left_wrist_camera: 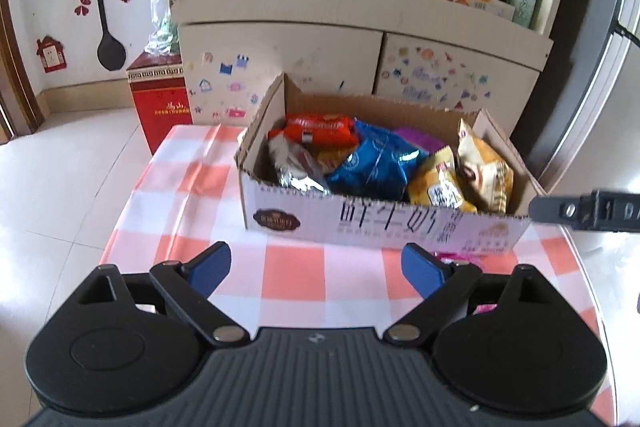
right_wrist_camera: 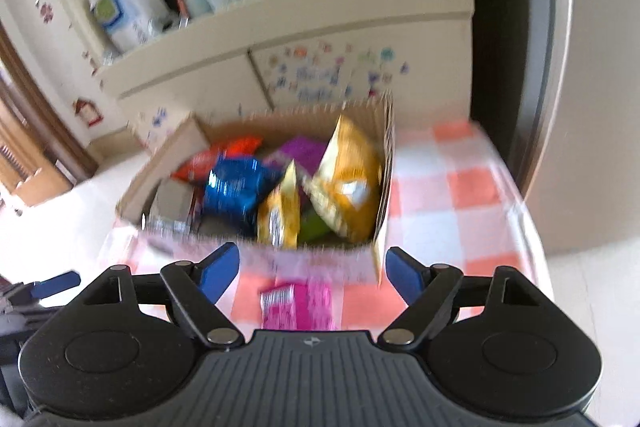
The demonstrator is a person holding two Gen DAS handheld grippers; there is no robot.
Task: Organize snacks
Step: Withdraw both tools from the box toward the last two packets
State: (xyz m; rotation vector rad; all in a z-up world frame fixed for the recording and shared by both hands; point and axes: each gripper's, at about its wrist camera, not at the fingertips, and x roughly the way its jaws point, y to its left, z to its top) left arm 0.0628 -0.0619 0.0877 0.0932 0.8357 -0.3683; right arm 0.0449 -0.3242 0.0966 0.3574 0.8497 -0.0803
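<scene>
Cardboard fills the middle of my left wrist view: the box (left_wrist_camera: 384,223) sits on the checked cloth (left_wrist_camera: 296,279) toward the table's far edge, flaps up, printed front wall facing me. Inside it, a red pack (left_wrist_camera: 320,129) lies in the far left corner, a silver pack (left_wrist_camera: 294,171) lies just in front of that, a blue bag (left_wrist_camera: 372,163) takes the middle, and two yellow bags (left_wrist_camera: 486,167) lean against the right wall. A bit of purple shows behind the blue bag. My left gripper (left_wrist_camera: 318,267) hangs over the cloth at the near edge, jaws wide, nothing between the pads. A pink pack (left_wrist_camera: 456,258) peeks out just behind my right-hand finger, close to the box's front wall. My other gripper's finger pokes in from the right edge, beside the box's near right corner. Behind the table stands a cabinet (left_wrist_camera: 320,55) with stickers on its doors.

From the right wrist the picture is blurred. The box (right_wrist_camera: 372,187) is ahead, the yellow bags (right_wrist_camera: 344,179) upright against its right wall, the blue bag (right_wrist_camera: 236,187) to their left. The pink pack (right_wrist_camera: 298,307) lies flat on the cloth (right_wrist_camera: 452,195) just in front of the box, and my right gripper (right_wrist_camera: 312,275) hovers above it, jaws wide apart, not touching it.
</scene>
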